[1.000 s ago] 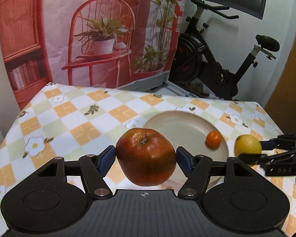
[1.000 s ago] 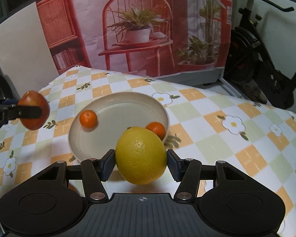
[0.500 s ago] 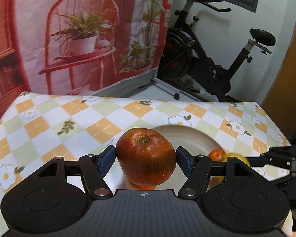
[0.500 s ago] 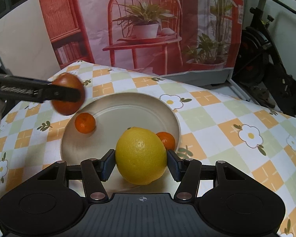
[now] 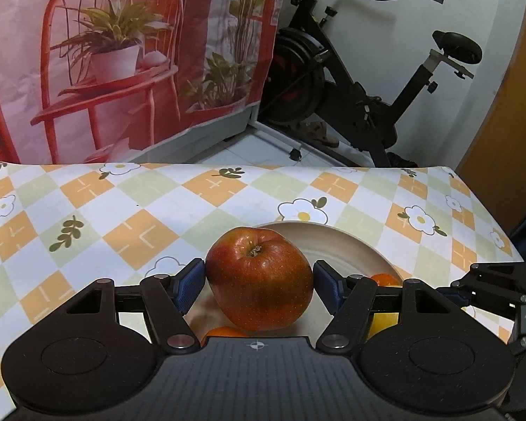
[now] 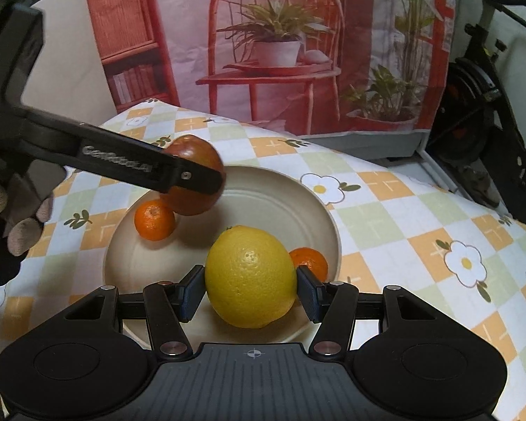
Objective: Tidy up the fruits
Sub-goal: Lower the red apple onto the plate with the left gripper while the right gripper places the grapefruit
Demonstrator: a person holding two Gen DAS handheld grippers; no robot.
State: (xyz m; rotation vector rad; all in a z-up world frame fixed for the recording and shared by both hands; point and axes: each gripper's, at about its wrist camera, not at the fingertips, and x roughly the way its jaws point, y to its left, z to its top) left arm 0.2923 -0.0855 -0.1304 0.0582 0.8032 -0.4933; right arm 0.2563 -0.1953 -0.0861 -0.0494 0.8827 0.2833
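Observation:
My left gripper (image 5: pixel 259 282) is shut on a red apple (image 5: pixel 259 277), held over the near-left part of the cream plate (image 5: pixel 336 242). In the right wrist view that apple (image 6: pixel 193 154) hangs above the plate's far-left rim, with the left gripper's black finger across it. My right gripper (image 6: pixel 250 293) is shut on a yellow lemon (image 6: pixel 250 277), low over the plate (image 6: pixel 284 203). Two small oranges lie in the plate: one (image 6: pixel 154 219) at the left, partly under the apple, one (image 6: pixel 308 263) behind the lemon. The left wrist view shows only slivers of the oranges and the lemon (image 5: pixel 385 321).
The table wears a checked cloth with flowers (image 6: pixel 403 217). A printed backdrop with a red chair (image 6: pixel 277 52) hangs behind it. An exercise bike (image 5: pixel 361 98) stands beyond the far edge. A gloved hand (image 6: pixel 14 210) holds the left gripper at the left of the right wrist view.
Both grippers came down and in over the plate with their fruit. The apple moved from the table's left side to above the plate's far-left rim; the lemon now hangs lower over the plate.

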